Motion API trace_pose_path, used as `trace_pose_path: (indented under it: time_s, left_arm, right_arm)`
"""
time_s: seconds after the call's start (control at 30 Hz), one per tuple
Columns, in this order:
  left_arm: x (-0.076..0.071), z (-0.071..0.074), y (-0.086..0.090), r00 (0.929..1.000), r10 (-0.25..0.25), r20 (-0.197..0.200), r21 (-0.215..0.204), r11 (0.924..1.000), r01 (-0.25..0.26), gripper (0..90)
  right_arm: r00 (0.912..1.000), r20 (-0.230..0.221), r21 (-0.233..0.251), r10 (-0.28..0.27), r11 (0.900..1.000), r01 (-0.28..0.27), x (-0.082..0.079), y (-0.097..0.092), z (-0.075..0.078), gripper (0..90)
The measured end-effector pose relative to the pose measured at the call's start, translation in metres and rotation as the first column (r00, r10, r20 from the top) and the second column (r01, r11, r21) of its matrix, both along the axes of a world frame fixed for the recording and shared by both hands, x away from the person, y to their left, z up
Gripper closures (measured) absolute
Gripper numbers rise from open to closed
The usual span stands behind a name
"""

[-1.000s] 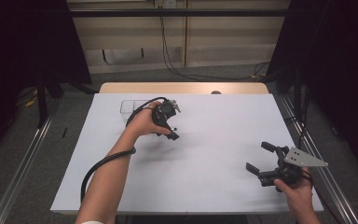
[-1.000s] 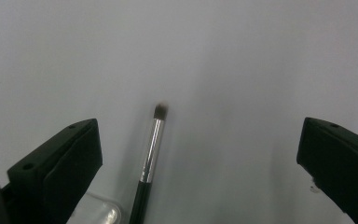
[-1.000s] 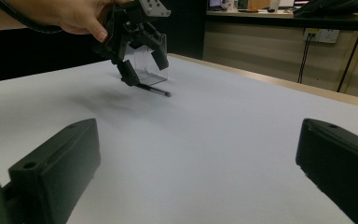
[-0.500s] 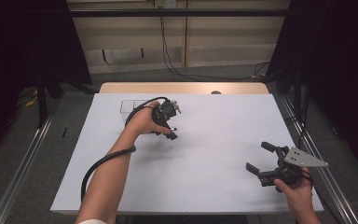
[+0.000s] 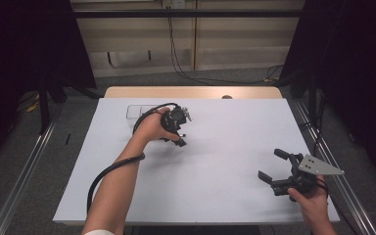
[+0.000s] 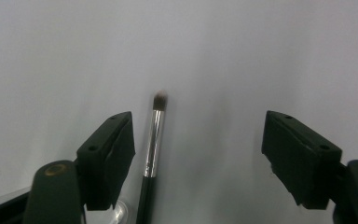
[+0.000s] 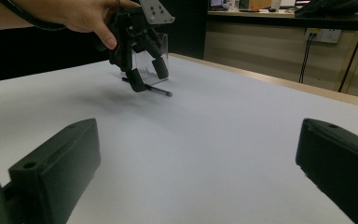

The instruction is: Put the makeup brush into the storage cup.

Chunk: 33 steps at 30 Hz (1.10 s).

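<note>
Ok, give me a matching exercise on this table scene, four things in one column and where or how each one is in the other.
Things:
1. thin black-handled makeup brush with silver ferrule
2. clear plastic box
3. left gripper
4. right gripper

Places or states:
A. near right table edge, fingers spread, nothing between them
B. at the table's far left
C. lying flat on the white tabletop
D. over the brush, fingers just closing, not yet pressing

Pairs: 1-C, 2-B, 3-D, 4-A

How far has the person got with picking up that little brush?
Done: the left tongs are down over the brush, which lies on the white table between the jaws, nearer one of them. In hand: the jaws have just been closing but do not press it yet. Left: gripping and lifting it. The right tongs wait open, and a clear box stands behind.
</note>
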<state>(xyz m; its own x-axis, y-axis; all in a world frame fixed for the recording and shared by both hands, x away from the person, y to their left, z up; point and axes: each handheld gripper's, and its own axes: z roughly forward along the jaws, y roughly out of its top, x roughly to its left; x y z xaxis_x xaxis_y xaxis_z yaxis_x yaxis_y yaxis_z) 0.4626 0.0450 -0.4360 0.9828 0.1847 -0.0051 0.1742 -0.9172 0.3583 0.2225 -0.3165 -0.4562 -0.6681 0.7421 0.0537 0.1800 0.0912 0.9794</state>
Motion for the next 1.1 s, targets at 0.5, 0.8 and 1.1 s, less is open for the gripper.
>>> trace_pose_path:
  time_s: [0.5, 0.8, 1.1]
  left_arm:
    - [0.000, -0.008, -0.005, 0.9992, -0.017, 0.035, 0.040, 0.9991, 0.016, 34.7]
    - [0.003, -0.015, -0.007, 0.9995, -0.015, 0.028, 0.071, 0.9974, 0.013, 37.3]
    - [0.004, -0.014, -0.008, 0.9995, -0.029, 0.010, 0.092, 0.9953, 0.028, 51.2]
  right_arm:
    - [1.0000, -0.001, -0.003, 0.005, 1.0000, -0.005, 0.000, 0.001, 0.000, 0.0]
    - [1.0000, -0.001, -0.002, 0.004, 1.0000, -0.004, 0.000, 0.001, 0.000, 0.0]
    - [1.0000, 0.000, -0.003, 0.003, 1.0000, -0.003, 0.000, 0.000, 0.000, 0.0]
